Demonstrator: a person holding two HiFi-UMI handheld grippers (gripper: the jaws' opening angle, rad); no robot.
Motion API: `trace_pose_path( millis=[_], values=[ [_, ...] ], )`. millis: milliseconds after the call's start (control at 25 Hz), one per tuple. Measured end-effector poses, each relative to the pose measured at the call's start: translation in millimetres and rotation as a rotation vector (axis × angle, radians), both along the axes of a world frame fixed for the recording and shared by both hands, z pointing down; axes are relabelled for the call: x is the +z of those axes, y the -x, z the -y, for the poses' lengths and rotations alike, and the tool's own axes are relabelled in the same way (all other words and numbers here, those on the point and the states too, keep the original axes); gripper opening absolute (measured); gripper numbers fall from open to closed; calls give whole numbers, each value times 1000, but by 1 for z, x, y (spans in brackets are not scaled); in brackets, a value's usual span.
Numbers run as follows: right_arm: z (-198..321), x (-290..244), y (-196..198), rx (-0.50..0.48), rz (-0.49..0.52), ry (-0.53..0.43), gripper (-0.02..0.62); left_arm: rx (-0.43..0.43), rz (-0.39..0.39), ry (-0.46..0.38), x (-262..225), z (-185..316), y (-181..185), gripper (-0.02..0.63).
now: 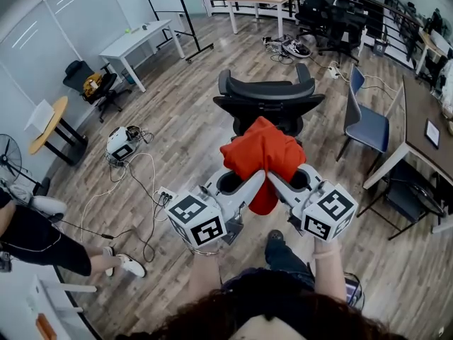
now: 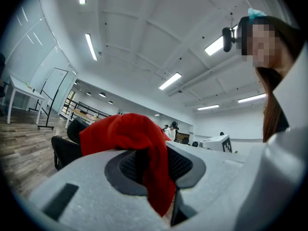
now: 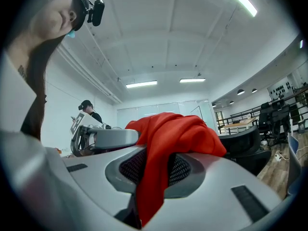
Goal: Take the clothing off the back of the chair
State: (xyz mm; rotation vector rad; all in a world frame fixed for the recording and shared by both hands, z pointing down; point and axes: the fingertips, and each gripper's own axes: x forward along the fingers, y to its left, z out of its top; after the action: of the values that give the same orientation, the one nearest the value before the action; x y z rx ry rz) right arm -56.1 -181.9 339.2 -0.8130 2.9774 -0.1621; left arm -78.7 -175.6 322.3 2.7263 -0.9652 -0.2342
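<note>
A red garment [image 1: 262, 158] hangs bunched in the air, held between both grippers, in front of the black office chair [image 1: 267, 99]. It is off the chair's back. My left gripper [image 1: 256, 178] is shut on its near left part, and the cloth [image 2: 139, 150] drapes over that gripper's jaws. My right gripper [image 1: 274, 178] is shut on the near right part, with the cloth [image 3: 166, 146] lying over its jaws too. The two grippers meet tip to tip under the bundle.
A blue chair [image 1: 364, 119] and a dark table [image 1: 425, 129] stand to the right. A white table [image 1: 136, 44], a black chair [image 1: 95, 87] and floor cables [image 1: 138, 183] lie left. A person's leg and shoes [image 1: 42, 239] are at the lower left.
</note>
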Motion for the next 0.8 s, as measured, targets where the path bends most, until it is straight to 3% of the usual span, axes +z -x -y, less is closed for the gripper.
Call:
trace_pose_path(
  millis=[800],
  values=[
    [-98,-8,5,81,-65,-56,83,-15,36,-51,-4,-101,11,100]
  ],
)
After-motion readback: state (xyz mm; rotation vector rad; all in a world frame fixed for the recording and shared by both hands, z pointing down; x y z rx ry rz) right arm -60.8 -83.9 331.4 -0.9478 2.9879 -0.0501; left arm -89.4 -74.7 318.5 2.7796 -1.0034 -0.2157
